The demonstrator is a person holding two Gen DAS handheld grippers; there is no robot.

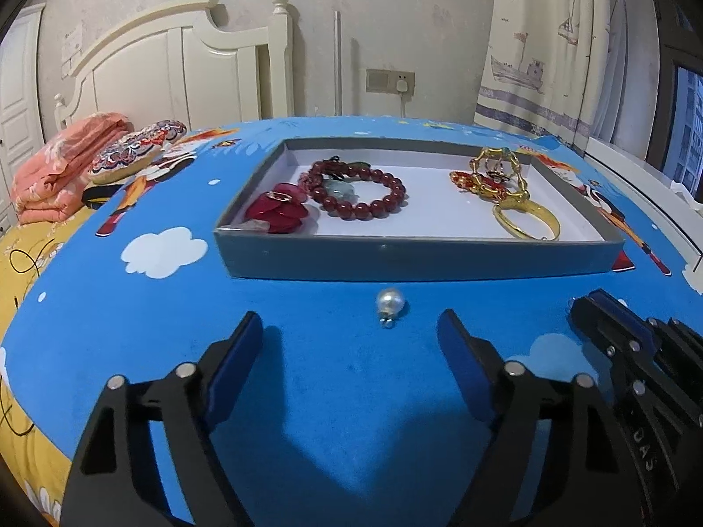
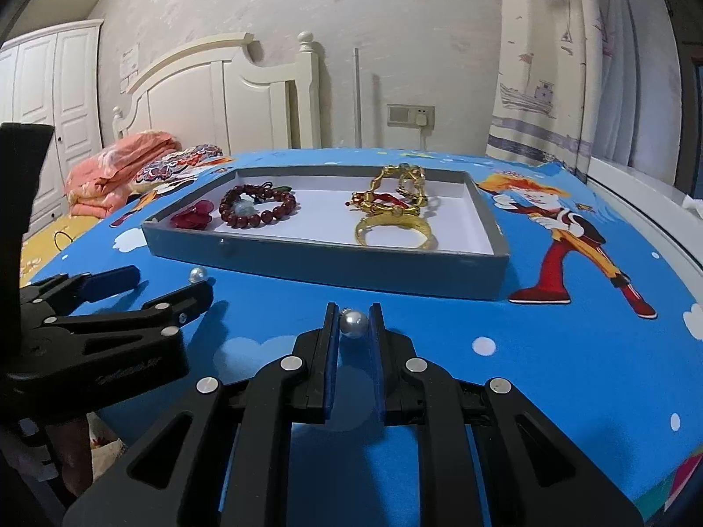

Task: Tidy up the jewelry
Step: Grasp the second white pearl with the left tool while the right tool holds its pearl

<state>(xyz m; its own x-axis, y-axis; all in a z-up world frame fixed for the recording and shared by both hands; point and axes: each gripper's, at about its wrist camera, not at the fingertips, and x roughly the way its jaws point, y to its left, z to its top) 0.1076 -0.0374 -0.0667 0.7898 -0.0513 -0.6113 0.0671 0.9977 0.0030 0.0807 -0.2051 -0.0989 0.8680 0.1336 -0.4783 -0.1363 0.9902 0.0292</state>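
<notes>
A pearl (image 2: pixel 353 324) is pinched between the blue pads of the right tool (image 2: pixel 354 323), just above the blue cartoon cloth (image 2: pixel 549 351) on the counter. The left tool (image 1: pixel 349 336) is held wide open over the cloth, with a second pearl (image 1: pixel 389 302) lying loose on the cloth just ahead of its tips, near the front wall of the tray. In the right view the left tool (image 2: pixel 164 283) is seen at the left, with that same pearl (image 2: pixel 197 275) between its spread tips. The grey tray (image 1: pixel 417 254) sits farther back on the cloth. Inside it, a red bead bracelet (image 1: pixel 358 193) and a red flower piece (image 1: pixel 277 211) are placed at the left end, and gold bangles (image 1: pixel 512 195) at the right end. A folded pink blanket (image 1: pixel 61 171) is seen beyond the cloth at the left.
</notes>
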